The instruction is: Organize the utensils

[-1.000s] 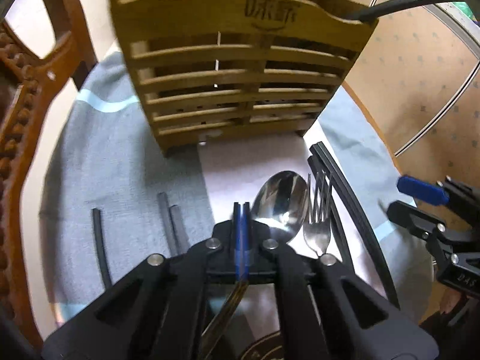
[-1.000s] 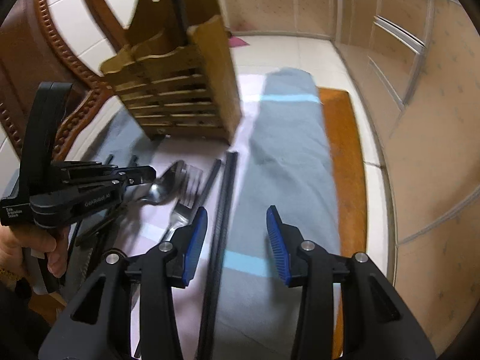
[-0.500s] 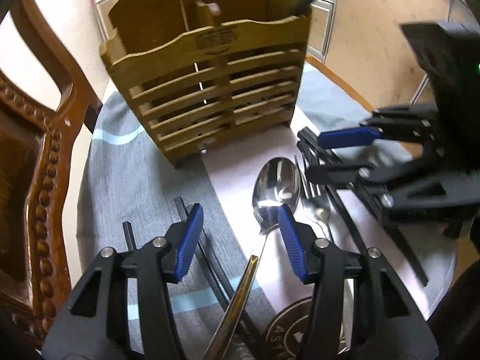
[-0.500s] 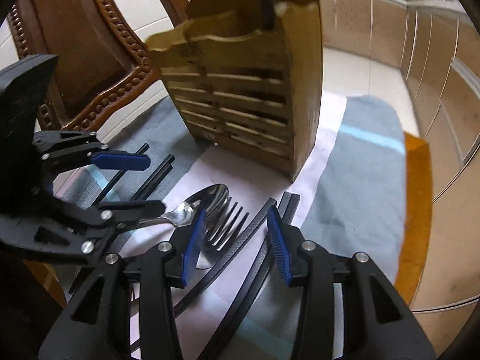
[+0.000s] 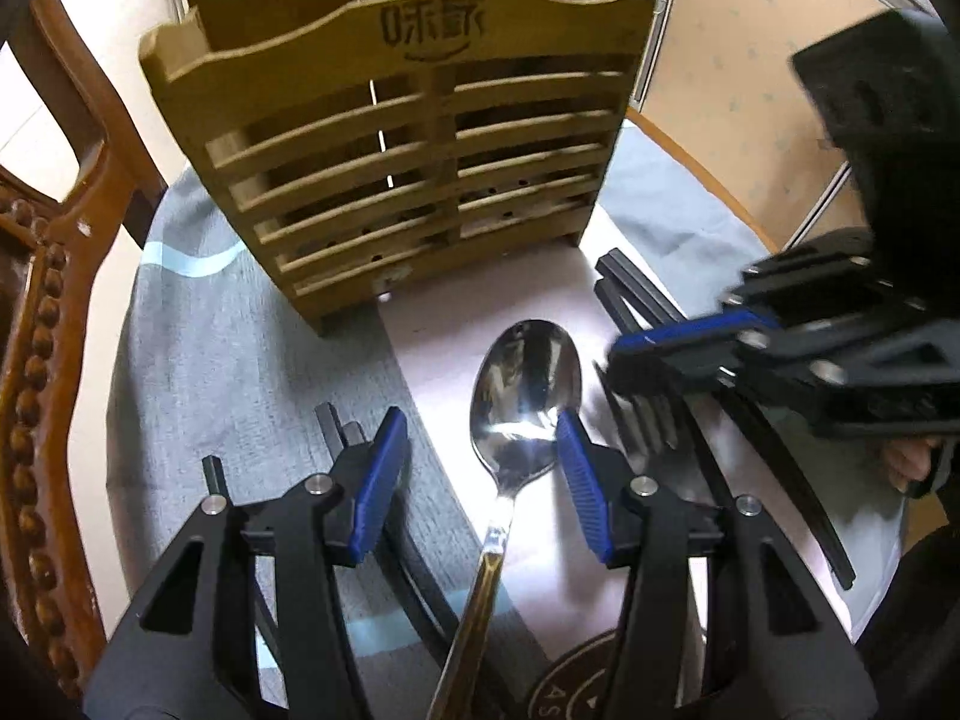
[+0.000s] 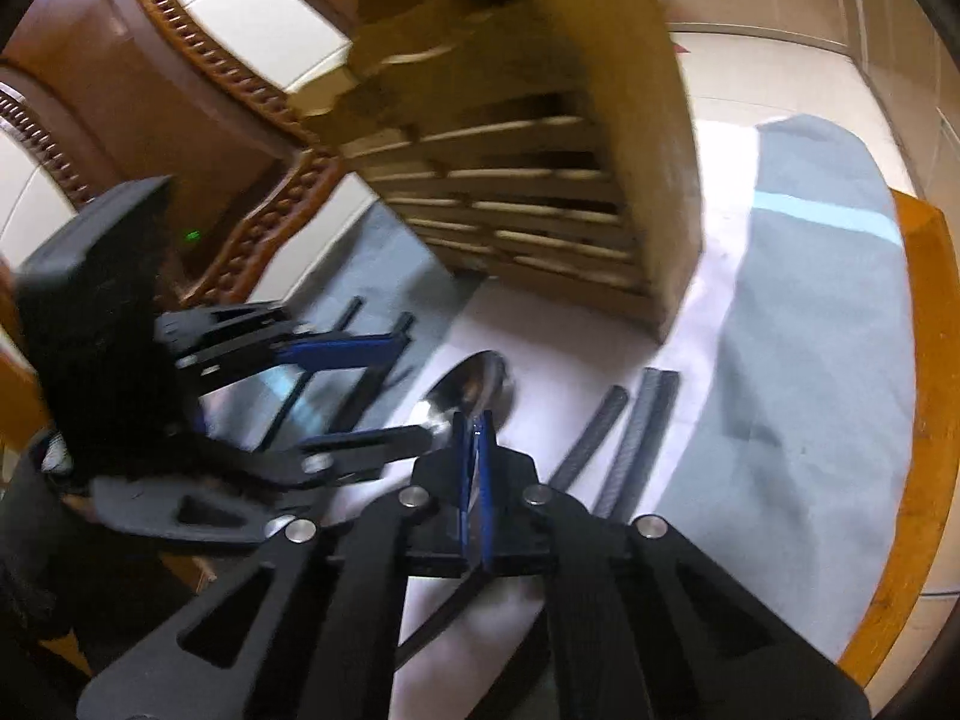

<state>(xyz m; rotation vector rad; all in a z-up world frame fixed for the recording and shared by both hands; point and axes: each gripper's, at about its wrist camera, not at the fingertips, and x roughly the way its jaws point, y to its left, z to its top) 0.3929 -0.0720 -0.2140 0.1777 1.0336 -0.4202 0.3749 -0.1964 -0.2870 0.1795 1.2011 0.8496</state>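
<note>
The left gripper (image 5: 483, 450) hangs low over the table (image 6: 918, 420) with its jaws spread wide, holding nothing, and the spoon (image 5: 525, 384) lies face-up right between them, bowl toward the wooden utensil holder (image 5: 408, 150), handle running back under the tool. Across from it the right gripper (image 6: 475, 420) has its blue pads pressed together. In the left view its tips sit over the fork (image 5: 645, 420), which lies just beside the spoon, but the right view is blurred and the tips hide the metal, so I can't say for sure the fork is pinched rather than just covered.

Black chopsticks (image 5: 750, 420) lie to the right of the fork on the pale mat (image 5: 480, 312), more chopsticks (image 6: 624, 432) show ahead of the right gripper, and another pair rests on the grey cloth (image 5: 240, 360) to the left. One black handle already stands in the holder.

My read: the fork is the piece in hand. To do it well, grip at the neck, lift straight up so the tines clear the spoon's rim, then tip it upright and lower it handle-down into an open compartment. Keep the left gripper out of the way; those two tools are crowded close.
</note>
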